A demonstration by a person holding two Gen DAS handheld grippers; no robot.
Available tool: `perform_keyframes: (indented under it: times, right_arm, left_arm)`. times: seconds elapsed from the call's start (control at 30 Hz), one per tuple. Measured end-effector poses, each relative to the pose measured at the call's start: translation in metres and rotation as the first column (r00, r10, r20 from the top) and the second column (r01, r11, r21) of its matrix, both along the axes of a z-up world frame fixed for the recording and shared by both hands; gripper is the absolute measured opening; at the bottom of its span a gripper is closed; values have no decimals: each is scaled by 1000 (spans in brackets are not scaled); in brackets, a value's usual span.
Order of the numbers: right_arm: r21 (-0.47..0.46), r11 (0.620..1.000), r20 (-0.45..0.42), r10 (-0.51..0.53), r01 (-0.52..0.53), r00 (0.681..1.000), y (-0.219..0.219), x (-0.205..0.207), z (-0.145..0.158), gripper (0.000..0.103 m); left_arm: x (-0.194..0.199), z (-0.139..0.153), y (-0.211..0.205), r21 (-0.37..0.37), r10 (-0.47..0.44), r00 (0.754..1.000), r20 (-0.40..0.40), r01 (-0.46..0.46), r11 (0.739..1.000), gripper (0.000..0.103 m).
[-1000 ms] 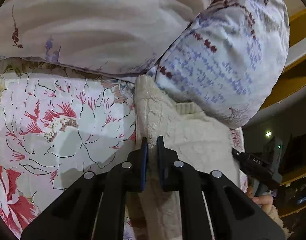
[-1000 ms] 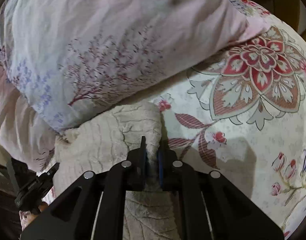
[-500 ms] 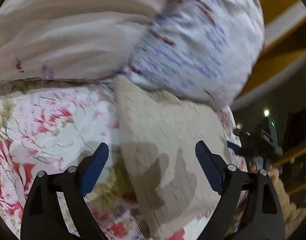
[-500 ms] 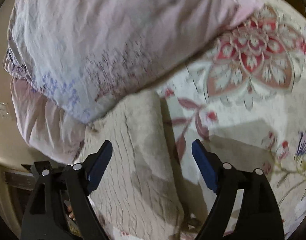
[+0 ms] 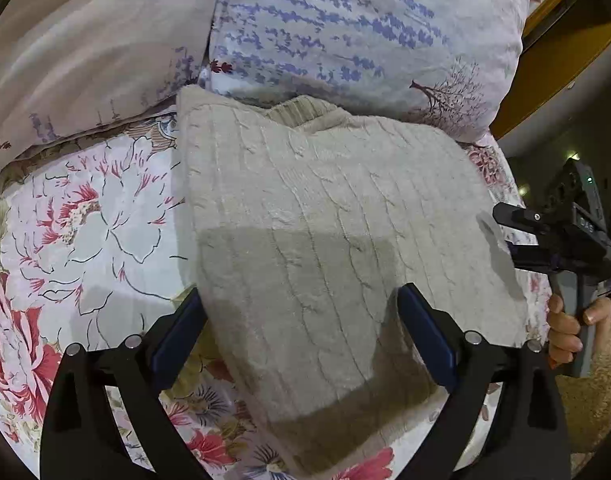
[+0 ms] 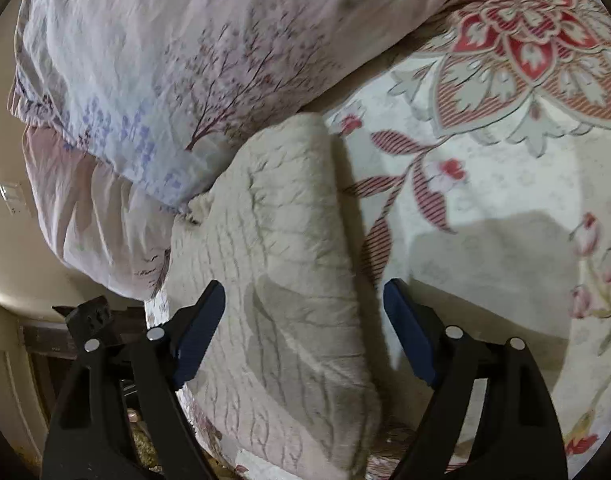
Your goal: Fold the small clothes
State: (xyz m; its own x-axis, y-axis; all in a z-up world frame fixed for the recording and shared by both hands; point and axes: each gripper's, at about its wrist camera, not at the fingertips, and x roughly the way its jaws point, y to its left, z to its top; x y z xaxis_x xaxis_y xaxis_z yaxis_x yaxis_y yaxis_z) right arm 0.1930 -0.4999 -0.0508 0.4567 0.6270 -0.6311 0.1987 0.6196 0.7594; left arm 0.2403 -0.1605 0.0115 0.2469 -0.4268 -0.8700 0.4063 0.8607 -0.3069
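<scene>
A cream cable-knit sweater (image 5: 329, 240) lies folded flat on the floral bedsheet (image 5: 85, 220), its ribbed collar against the pillows. My left gripper (image 5: 301, 332) is open and empty, raised above the sweater's near part. The right gripper shows in the left wrist view (image 5: 545, 240) at the sweater's right edge, held by a hand. In the right wrist view the sweater (image 6: 289, 280) runs away from me, and my right gripper (image 6: 305, 332) is open and empty above its right side.
A lavender-print pillow (image 5: 365, 40) and a pale pink pillow (image 5: 85, 52) lie just behind the sweater. The pillow (image 6: 165, 60) fills the upper left of the right wrist view. The bedsheet (image 6: 485, 200) spreads to the right. The bed's edge is at the lower left.
Both grippers were shut on the sweater's edges one second ago. They have opened, let go of it and pulled back and up. The sweater now lies flat.
</scene>
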Motion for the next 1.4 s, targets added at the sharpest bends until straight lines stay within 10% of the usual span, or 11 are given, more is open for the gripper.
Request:
perform_keyframes:
  times: [0.43, 0.53, 0.77, 1.03, 1.2, 1.4]
  right_arm:
    - [31, 998, 14, 49, -50, 999, 26, 8, -5, 66]
    - [25, 998, 2, 65, -65, 998, 31, 8, -8, 44]
    - [56, 998, 52, 40, -43, 998, 45, 3, 1, 33]
    - [-47, 986, 187, 163, -157, 969, 115, 7, 45, 27]
    - [-151, 960, 209, 264, -236, 942, 175, 18, 43, 23]
    - [-199, 958, 136, 235, -206, 962, 185, 24, 27, 39]
  left_arm:
    - [11, -15, -21, -35, 18, 1000, -26, -19, 999, 97]
    - [13, -15, -10, -93, 58, 997, -46, -62, 994, 84]
    - [13, -2, 13, -221, 111, 993, -44, -118, 968, 38]
    - [-6, 35, 77, -285, 117, 993, 28, -104, 953, 37]
    - [-7, 18, 134, -169, 184, 982, 42, -174, 970, 41]
    - [-8, -4, 143, -135, 294, 955, 34, -287, 948, 58]
